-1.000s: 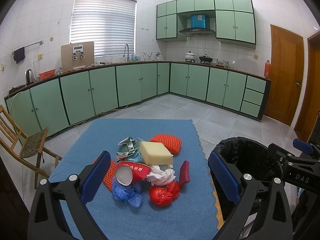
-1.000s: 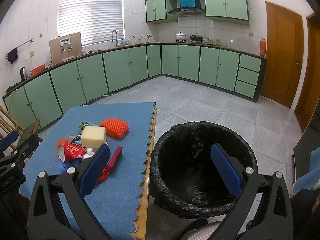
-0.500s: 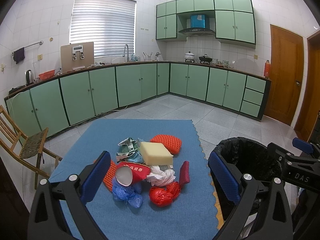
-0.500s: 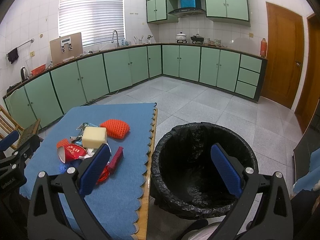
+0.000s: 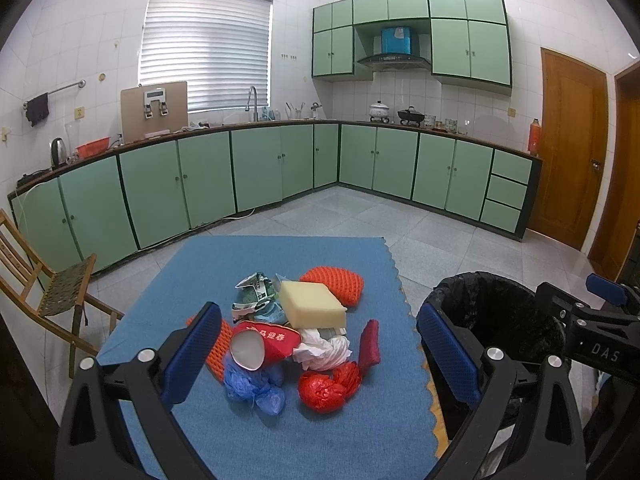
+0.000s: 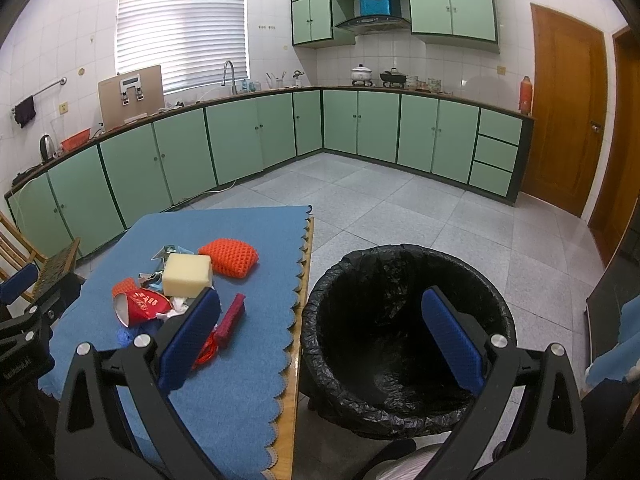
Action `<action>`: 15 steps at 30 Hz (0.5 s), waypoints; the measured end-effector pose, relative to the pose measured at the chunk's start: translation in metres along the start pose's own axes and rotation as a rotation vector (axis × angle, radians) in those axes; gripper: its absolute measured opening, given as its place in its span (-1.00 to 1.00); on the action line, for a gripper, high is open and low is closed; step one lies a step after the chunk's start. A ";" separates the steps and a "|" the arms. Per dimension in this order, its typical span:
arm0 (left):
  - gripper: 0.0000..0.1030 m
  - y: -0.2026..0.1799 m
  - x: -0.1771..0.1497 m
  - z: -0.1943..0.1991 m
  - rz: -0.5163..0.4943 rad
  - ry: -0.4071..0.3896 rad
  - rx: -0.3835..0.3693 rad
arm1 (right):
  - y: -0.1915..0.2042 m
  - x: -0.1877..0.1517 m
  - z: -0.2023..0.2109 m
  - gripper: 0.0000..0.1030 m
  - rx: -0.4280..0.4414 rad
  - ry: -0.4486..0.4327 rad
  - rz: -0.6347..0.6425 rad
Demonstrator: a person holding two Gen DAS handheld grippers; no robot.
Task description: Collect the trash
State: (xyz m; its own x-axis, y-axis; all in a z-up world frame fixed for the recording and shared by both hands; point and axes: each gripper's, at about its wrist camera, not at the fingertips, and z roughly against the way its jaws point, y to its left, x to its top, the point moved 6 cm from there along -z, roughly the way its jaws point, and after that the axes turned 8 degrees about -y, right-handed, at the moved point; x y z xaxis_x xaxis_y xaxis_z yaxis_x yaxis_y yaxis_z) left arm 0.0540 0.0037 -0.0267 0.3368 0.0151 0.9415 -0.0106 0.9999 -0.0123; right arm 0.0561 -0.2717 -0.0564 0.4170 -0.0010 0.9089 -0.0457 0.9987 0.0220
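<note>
A pile of trash lies on the blue mat: a yellow sponge, an orange net pad, a red paper cup, white tissue, a red bag, a blue bag and a dark red strip. My left gripper is open and empty, held above the near side of the pile. My right gripper is open and empty, above the near rim of the black-lined bin. The sponge and cup also show in the right wrist view.
The bin stands on the floor right of the table's scalloped edge. A wooden chair stands to the left. Green cabinets line the far walls. A wooden door is at the right.
Almost nothing has changed. Both grippers stay open and hover with only a very slight drift; the trash pile has not moved.
</note>
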 end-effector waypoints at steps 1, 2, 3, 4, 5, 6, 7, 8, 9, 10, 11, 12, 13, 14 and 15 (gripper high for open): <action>0.88 0.000 0.000 0.000 0.000 0.001 0.000 | 0.000 0.000 0.000 0.90 0.000 0.001 0.000; 0.88 0.000 -0.001 0.000 0.000 0.001 0.000 | 0.000 0.000 -0.001 0.90 0.000 0.002 0.000; 0.88 0.000 -0.001 -0.002 0.001 0.003 0.000 | 0.000 0.000 -0.001 0.90 -0.001 0.002 0.000; 0.88 0.000 -0.002 -0.002 0.001 0.004 -0.001 | 0.000 0.000 -0.002 0.90 0.000 0.003 0.001; 0.88 0.000 -0.003 -0.003 0.000 0.005 -0.001 | 0.001 0.000 -0.002 0.90 0.000 0.003 0.001; 0.88 0.000 -0.003 -0.003 0.000 0.006 -0.001 | 0.001 0.000 -0.003 0.90 0.001 0.003 0.001; 0.88 -0.001 -0.004 -0.003 -0.001 0.007 -0.001 | 0.003 0.000 -0.003 0.90 0.001 0.004 0.003; 0.88 -0.001 -0.005 -0.004 -0.001 0.009 -0.002 | 0.003 -0.001 -0.004 0.90 0.001 0.006 0.004; 0.88 0.000 -0.005 -0.004 -0.001 0.011 -0.002 | 0.004 -0.001 -0.005 0.90 0.001 0.007 0.006; 0.88 0.000 -0.006 -0.005 0.000 0.013 -0.002 | 0.005 -0.001 -0.005 0.90 0.002 0.009 0.006; 0.88 0.000 -0.007 -0.005 0.001 0.014 -0.001 | 0.005 -0.001 -0.005 0.90 0.003 0.011 0.005; 0.88 0.000 -0.007 -0.007 0.001 0.017 0.000 | 0.006 -0.002 -0.006 0.90 0.004 0.013 0.006; 0.88 0.001 -0.008 -0.008 0.002 0.019 0.001 | 0.007 -0.002 -0.007 0.90 0.006 0.015 0.006; 0.88 0.001 -0.008 -0.009 0.003 0.020 0.002 | 0.009 -0.003 -0.008 0.90 0.009 0.015 0.006; 0.88 0.002 -0.010 -0.010 0.002 0.021 0.004 | 0.011 -0.003 -0.009 0.90 0.011 0.015 0.005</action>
State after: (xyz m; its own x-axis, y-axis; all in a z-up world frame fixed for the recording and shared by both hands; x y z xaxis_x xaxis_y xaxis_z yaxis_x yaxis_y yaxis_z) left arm 0.0601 0.0060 -0.0391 0.3564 0.0177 0.9342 -0.0156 0.9998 -0.0130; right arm 0.0626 -0.2606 -0.0627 0.4306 0.0045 0.9025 -0.0577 0.9981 0.0225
